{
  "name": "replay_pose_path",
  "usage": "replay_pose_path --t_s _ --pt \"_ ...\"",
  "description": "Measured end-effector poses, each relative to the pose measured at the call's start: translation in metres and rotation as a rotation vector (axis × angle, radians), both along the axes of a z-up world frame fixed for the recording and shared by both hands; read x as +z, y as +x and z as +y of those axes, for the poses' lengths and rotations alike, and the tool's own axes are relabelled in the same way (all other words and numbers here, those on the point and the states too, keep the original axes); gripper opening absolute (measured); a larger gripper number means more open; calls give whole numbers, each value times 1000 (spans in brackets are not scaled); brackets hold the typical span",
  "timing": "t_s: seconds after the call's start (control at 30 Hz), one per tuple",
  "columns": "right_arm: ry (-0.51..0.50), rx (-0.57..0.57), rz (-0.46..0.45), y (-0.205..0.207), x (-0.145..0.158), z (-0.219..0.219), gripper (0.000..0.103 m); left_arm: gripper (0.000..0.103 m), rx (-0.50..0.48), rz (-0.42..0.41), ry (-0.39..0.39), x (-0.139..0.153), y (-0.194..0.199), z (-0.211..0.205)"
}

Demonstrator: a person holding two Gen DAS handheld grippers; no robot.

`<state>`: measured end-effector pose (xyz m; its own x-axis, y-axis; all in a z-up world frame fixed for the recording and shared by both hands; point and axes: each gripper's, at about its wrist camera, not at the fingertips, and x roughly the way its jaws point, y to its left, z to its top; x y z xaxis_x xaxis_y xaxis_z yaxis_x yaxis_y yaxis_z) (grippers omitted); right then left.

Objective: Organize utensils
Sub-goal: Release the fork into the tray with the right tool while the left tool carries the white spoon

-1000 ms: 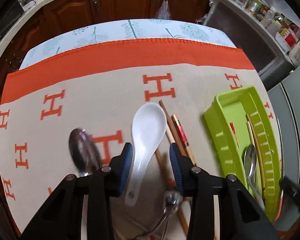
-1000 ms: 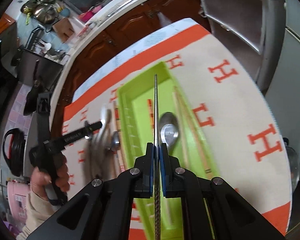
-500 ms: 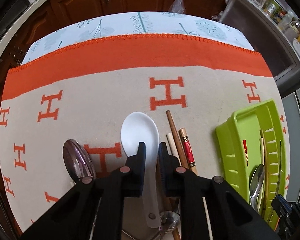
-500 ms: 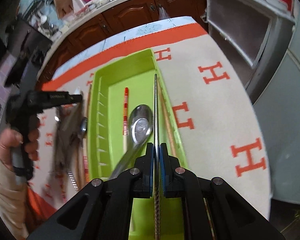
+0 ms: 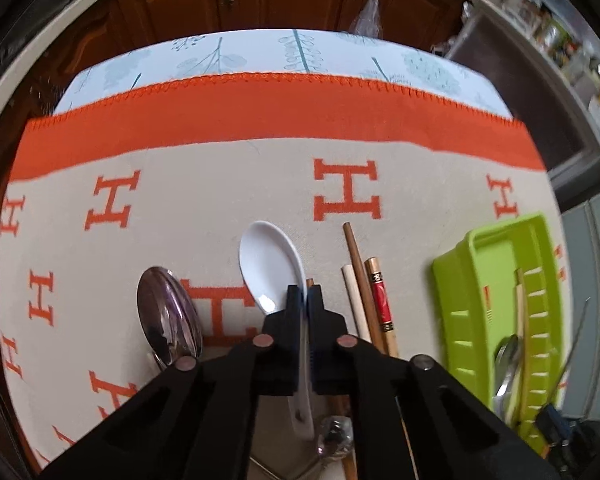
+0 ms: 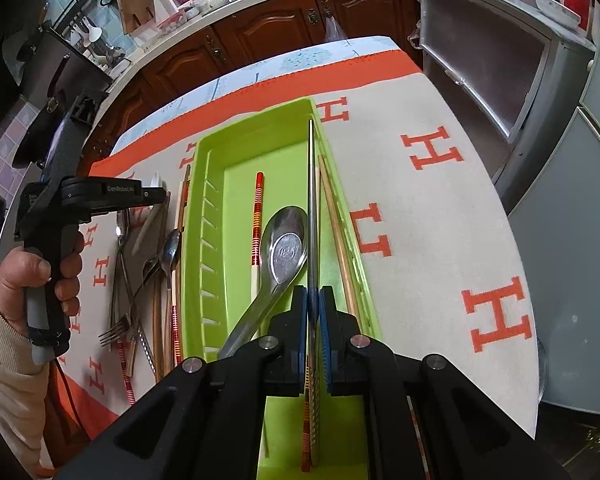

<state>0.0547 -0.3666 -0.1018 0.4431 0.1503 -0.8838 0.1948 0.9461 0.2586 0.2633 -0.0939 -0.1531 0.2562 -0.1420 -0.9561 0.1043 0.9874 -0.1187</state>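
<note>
1. While the left gripper [image 5: 305,294] points steeply down at the table, its jaws have just been closing and now pinch the neck of the white ceramic spoon [image 5: 269,264]. The bowl sticks out ahead of the pads and the handle runs back beneath them, a hold that should keep the spoon level when it is lifted.
2. The right gripper [image 6: 312,300] has its jaws nearly shut on a thin metal chopstick [image 6: 311,200], held along the length of the green tray [image 6: 204,216] and over its right side, probably so it can be laid parallel to what is already inside.
3. In the tray lie a steel spoon [image 6: 284,248], a red-banded chopstick [image 6: 257,216] to its left, and pale wooden chopsticks [image 6: 336,220] against the right wall, all lengthwise.
4. Left of the tray, on the H-patterned cloth [image 5: 220,184], the unsorted pile waits: a large metal spoon [image 5: 166,316], wooden chopsticks [image 5: 356,276], and a red-tipped one [image 5: 380,300]. The right wrist view also shows a fork [image 6: 116,332] and small spoons there.
5. A hand [image 6: 40,276] grips the left tool's handle beside that pile.
6. I judge the sorting partly done, with most pieces outside the tray.
</note>
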Motion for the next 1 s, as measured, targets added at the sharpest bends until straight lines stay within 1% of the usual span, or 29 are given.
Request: replay_pose_path --t_s 0.07,0.13,0.33,0.37,0.43,0.47,0.53,0.63,0.73,0.87,1.0 --pt "5 -1 -1 -1 1 -1 6 0 20 8 -42 3 -1 7" --pt "11 -5 -1 -2 1 -2 6 0 24 7 -60 6 -6 12" --pt "54 -16 1 -3 2 -6 8 0 -6 7 -142 27 -34 20" --pt "57 -7 -3 -3 3 -4 10 0 -12 5 -163 32 -40 21" --pt "68 8 -14 -1 6 -2 24 0 -24 4 -195 41 -51 21" --pt "69 10 -23 0 7 0 26 0 -36 1 -216 47 -58 20" --pt "64 9 -30 0 11 1 27 0 -56 -6 -239 57 -69 16" --pt "78 7 -49 -3 19 1 27 0 -87 -8 -287 73 -86 7" --pt "88 -12 -65 -10 27 -2 27 0 -127 -1 -329 85 -100 -13" --pt "94 -37 -97 -24 41 -10 27 0 -177 8 -352 91 -106 -45" --pt "92 -57 -119 -42 53 -18 27 0 -213 23 -358 85 -104 -78"
